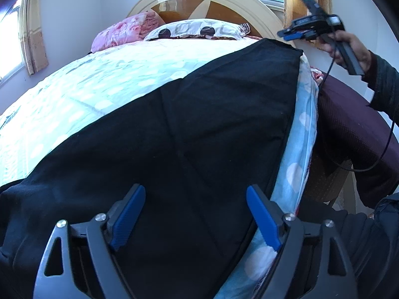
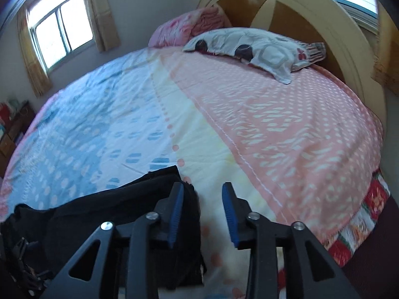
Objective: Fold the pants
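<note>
Black pants (image 1: 199, 114) lie flat along the right side of a bed, reaching from the near edge toward the pillow. My left gripper (image 1: 195, 191) hovers over their near end, open wide, with nothing pinched between its blue pads. A hand (image 1: 354, 47) holds my right gripper (image 1: 285, 35) in the air past the pants' far right corner. In the right wrist view that gripper (image 2: 202, 186) is open over the bare sheet. Its left finger (image 2: 175, 206) overlaps the corner of the pants (image 2: 112, 211), and no cloth sits between the pads.
The bed sheet (image 2: 274, 124) is patterned blue, cream and pink. A patterned pillow (image 2: 256, 47) and a pink folded quilt (image 2: 184, 28) lie by the rounded headboard (image 2: 311, 7). A dark maroon seat (image 1: 349, 124) and a cable (image 1: 384, 149) are right of the bed. A window (image 2: 59, 30) is on the left.
</note>
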Demonstrator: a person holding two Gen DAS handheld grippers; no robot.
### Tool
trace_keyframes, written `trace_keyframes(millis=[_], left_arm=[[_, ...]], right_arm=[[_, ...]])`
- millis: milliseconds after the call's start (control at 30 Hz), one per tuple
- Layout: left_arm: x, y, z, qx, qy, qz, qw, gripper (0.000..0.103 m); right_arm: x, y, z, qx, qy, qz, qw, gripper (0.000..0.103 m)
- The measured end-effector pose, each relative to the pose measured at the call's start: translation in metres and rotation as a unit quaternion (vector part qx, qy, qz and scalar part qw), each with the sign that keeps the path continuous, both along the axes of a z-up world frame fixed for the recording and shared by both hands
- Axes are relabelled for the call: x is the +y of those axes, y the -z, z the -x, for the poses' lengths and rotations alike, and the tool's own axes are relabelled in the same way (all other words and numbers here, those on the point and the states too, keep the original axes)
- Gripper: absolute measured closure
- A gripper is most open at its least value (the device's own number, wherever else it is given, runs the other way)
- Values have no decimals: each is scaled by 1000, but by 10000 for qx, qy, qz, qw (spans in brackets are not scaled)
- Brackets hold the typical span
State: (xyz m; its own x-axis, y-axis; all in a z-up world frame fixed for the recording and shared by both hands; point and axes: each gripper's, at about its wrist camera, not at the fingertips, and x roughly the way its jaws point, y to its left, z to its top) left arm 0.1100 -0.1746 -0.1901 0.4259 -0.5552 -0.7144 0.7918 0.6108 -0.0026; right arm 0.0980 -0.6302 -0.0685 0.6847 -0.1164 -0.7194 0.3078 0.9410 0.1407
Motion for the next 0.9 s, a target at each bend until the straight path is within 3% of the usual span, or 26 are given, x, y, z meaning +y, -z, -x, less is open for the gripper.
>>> trace_keyframes(millis=[67,100,233,267,433,600,700,800,900], left_arm=[[0,0,0,3,-7,7,10000,16],[-1,0,0,6,-6,5,10000,16],[-1,0,0,6,-23,11,10000,14],[-1,-1,1,13,-29,11,10000,14],[4,-2,3,74,-60,-3,10000,14],[12,1,4,17,-76,15,10000,13],[8,4,5,-65,0,-27,10000,7],[4,-2,6,-48,-76,-78,9999,7],[11,-15,6,-49,-220,212,9995,7]], right_arm=[[11,-4,9,-137,-312,-253,9991,68],[19,-1,8,14,-437,-285,9986,68],[27,33,-11,606,-387,147,9973,68],[24,36,-15,609,-315,228,9974,68],[-10,31,-30,519,311,-349,9976,68],[1,18,-19,372,227,-233,9988,67],[0,36,-10,527,157,-749,9957,49],[4,34,-1,338,5,-596,9977,50],[-2,17,27,-241,170,-1227,9920,50]])
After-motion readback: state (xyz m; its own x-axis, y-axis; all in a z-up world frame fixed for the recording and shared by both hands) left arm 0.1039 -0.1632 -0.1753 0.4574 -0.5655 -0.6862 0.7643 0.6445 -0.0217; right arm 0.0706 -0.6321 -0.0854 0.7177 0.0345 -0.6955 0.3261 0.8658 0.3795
